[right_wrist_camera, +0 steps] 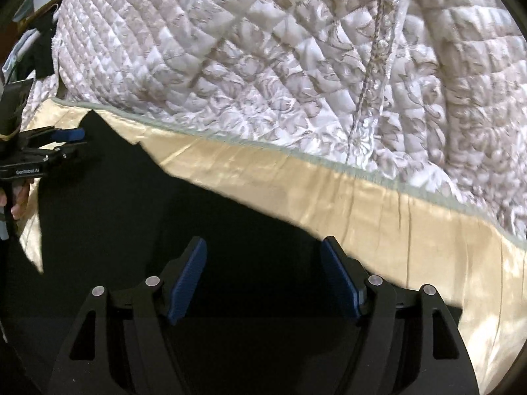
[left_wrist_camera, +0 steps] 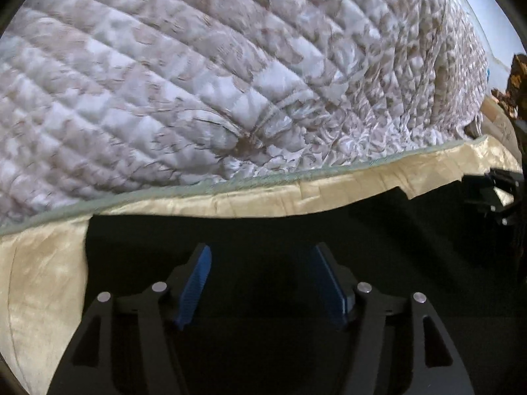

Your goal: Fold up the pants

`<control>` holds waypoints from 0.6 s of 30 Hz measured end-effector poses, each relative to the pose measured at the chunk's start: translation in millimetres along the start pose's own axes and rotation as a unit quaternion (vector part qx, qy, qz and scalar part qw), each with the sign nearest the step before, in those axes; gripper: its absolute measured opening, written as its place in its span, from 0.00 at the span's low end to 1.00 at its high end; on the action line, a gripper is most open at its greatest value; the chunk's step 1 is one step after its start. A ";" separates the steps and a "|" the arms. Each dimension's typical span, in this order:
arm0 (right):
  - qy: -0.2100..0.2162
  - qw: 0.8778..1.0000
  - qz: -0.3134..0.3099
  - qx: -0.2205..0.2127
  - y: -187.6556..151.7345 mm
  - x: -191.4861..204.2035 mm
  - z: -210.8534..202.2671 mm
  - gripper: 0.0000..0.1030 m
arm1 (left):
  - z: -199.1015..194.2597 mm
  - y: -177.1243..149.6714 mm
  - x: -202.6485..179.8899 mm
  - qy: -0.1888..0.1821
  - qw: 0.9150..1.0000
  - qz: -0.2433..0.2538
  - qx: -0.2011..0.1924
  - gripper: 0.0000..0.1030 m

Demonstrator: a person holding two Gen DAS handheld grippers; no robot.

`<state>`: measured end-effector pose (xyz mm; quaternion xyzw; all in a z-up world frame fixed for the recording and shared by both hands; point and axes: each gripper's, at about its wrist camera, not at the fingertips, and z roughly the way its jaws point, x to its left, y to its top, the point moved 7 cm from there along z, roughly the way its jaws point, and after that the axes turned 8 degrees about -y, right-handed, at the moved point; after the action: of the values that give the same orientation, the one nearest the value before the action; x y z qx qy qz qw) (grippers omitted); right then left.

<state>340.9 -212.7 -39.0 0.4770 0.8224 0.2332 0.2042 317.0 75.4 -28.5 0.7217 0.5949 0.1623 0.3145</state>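
Note:
Black pants (left_wrist_camera: 296, 227) lie flat on the bed's gold satin border, very dark with little detail; they also show in the right wrist view (right_wrist_camera: 138, 204). My left gripper (left_wrist_camera: 262, 253) is open, its blue pads (left_wrist_camera: 197, 283) spread wide just above the black fabric, holding nothing. My right gripper (right_wrist_camera: 263, 247) is open too, its blue pads (right_wrist_camera: 187, 279) wide apart over the pants near their right edge. The left gripper also shows in the right wrist view (right_wrist_camera: 70, 140) at the far left, hovering over the pants. The right gripper appears at the right edge of the left wrist view (left_wrist_camera: 494, 194).
A quilted white and beige bedspread (left_wrist_camera: 197, 82) with pale green piping covers the bed beyond the pants; it also fills the top of the right wrist view (right_wrist_camera: 296, 65). The gold satin border (right_wrist_camera: 395, 230) runs along its near side. Dark objects (left_wrist_camera: 513, 82) stand at the far right.

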 end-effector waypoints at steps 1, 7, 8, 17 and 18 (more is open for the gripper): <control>0.001 1.000 -0.002 0.005 1.3 -2.4 5.7 0.69 | 8.1 0.6 2.4 0.006 1.000 0.005 0.006 0.67; 0.016 1.000 -0.003 0.014 5.3 -6.9 15.5 0.68 | 26.2 -3.8 -0.5 0.029 0.999 0.033 0.023 0.66; 0.012 1.000 -0.005 0.014 5.1 -5.7 14.7 0.61 | 28.2 -4.4 -4.3 0.029 0.998 0.041 0.026 0.54; -0.027 0.998 -0.050 -0.020 15.0 16.2 -22.7 0.09 | 1.2 3.6 -22.2 0.066 0.996 0.053 0.000 0.03; -0.031 0.998 -0.044 -0.032 15.7 16.1 -35.3 0.09 | -12.7 6.1 -21.7 0.068 0.996 0.047 -0.013 0.03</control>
<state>324.5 -198.4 -3.2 0.4409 0.8280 0.2352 0.2542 308.6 57.3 -12.0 0.7323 0.5777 0.2332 0.2748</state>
